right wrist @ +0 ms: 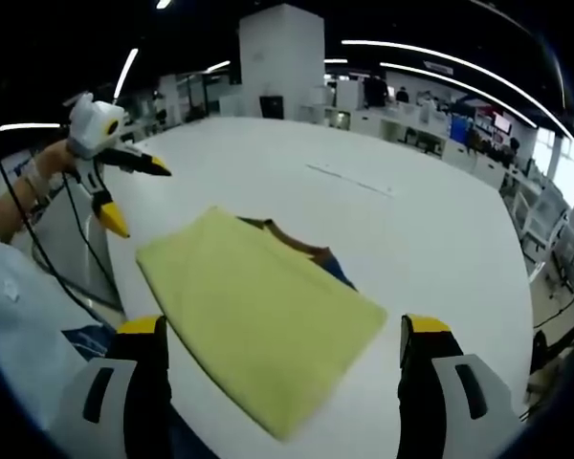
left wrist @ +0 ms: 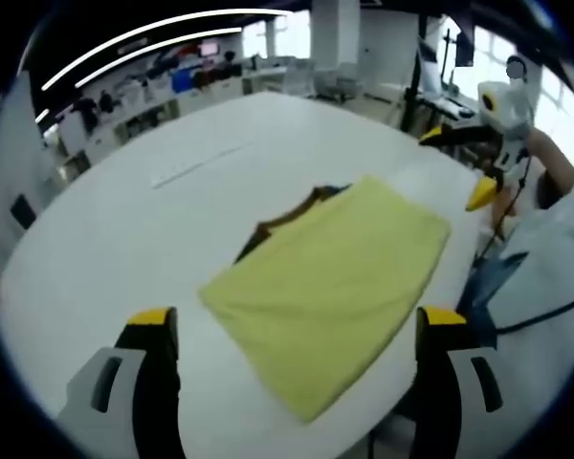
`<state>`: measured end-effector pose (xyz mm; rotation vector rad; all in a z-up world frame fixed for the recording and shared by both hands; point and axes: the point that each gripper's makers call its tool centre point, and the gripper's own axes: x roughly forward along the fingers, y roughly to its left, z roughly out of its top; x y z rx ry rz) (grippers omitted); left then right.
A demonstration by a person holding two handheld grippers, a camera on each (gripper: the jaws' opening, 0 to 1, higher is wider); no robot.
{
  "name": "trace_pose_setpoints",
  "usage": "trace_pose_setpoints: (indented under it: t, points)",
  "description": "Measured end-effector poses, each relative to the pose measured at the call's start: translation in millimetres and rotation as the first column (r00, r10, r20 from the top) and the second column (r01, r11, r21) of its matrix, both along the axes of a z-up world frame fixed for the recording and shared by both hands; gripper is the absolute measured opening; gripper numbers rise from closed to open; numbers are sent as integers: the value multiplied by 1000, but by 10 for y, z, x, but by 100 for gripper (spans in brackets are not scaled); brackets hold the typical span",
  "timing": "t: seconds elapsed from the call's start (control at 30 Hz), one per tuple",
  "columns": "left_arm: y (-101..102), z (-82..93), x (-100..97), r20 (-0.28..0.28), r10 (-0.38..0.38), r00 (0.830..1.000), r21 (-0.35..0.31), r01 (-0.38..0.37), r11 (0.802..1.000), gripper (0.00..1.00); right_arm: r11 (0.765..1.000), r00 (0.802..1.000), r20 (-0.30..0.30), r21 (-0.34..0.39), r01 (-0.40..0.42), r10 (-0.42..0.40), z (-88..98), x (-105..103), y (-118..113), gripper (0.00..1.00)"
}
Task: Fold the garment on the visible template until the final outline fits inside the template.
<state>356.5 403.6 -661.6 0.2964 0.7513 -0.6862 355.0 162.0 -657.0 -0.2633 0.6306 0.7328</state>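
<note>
On the white table (left wrist: 124,239), near its edge by the person, the yellow garment (left wrist: 330,287) lies folded into a flat, smooth rectangle, with a dark brown and blue template (left wrist: 285,218) peeking out from under one long side. The left gripper (left wrist: 297,335) hovers above it with jaws wide apart and empty. The right gripper (right wrist: 282,339) hovers likewise, its jaws spread and gripping nothing.

- White table (left wrist: 124,239) (right wrist: 440,239), broad and round-edged.
- Shelves and desks (left wrist: 172,81) (right wrist: 430,129) with clutter beyond it.
- White pillar (right wrist: 280,62).
- Bright windows (left wrist: 277,33).
</note>
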Motion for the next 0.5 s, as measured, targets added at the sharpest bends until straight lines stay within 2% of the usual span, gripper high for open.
trace_pose_setpoints:
  t: [0.5]
  points:
    - [-40,15,-20,-4,-21,1000,19,21,1000,99,1000,1000,-8,25,2,-1,-10,-31,26,100]
